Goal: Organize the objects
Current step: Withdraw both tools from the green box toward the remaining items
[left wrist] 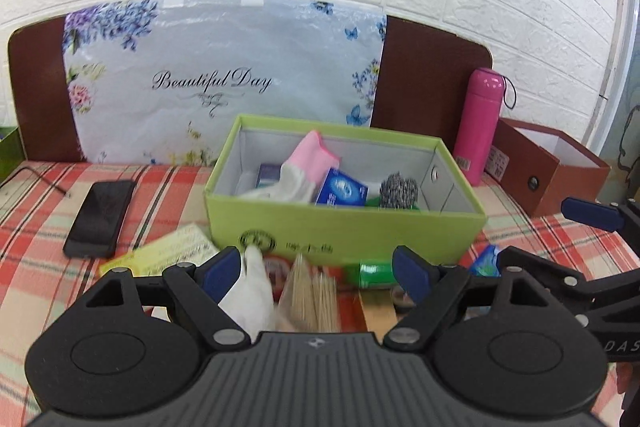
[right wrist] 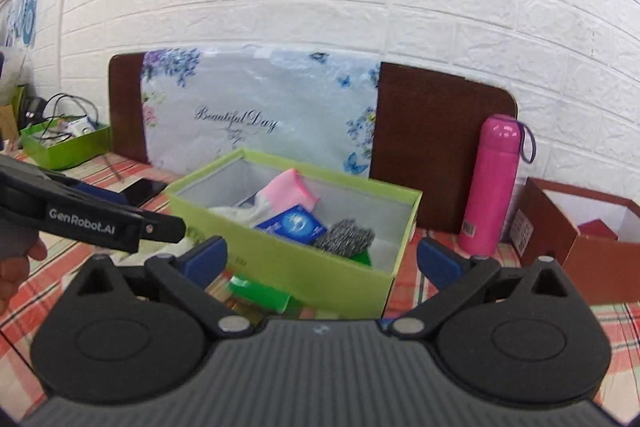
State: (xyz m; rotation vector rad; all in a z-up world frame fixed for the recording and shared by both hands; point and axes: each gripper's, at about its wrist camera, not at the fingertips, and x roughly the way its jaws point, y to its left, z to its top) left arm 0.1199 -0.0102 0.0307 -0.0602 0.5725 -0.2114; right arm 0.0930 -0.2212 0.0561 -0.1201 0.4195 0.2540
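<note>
Hovering over the checked bench (left wrist: 36, 211), the left hand-held gripper (left wrist: 320, 269) has its jaws apart above a bundle of toothpicks (left wrist: 310, 293) and a white bag (left wrist: 250, 291), gripping nothing. At the right, the right hand-held gripper (right wrist: 322, 259) is likewise spread wide and empty. Just beyond both stands the green box (left wrist: 340, 231), holding a pink-and-white sock (left wrist: 306, 167), a blue packet (left wrist: 340, 189) and a steel scourer (left wrist: 398, 191). A phone (left wrist: 100, 217) lies left; a pink flask (left wrist: 478, 125) stands far right.

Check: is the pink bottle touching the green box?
Apart. In the right wrist view, a strip of plaid cloth and brown board shows between the pink bottle and the green box's right end.
</note>
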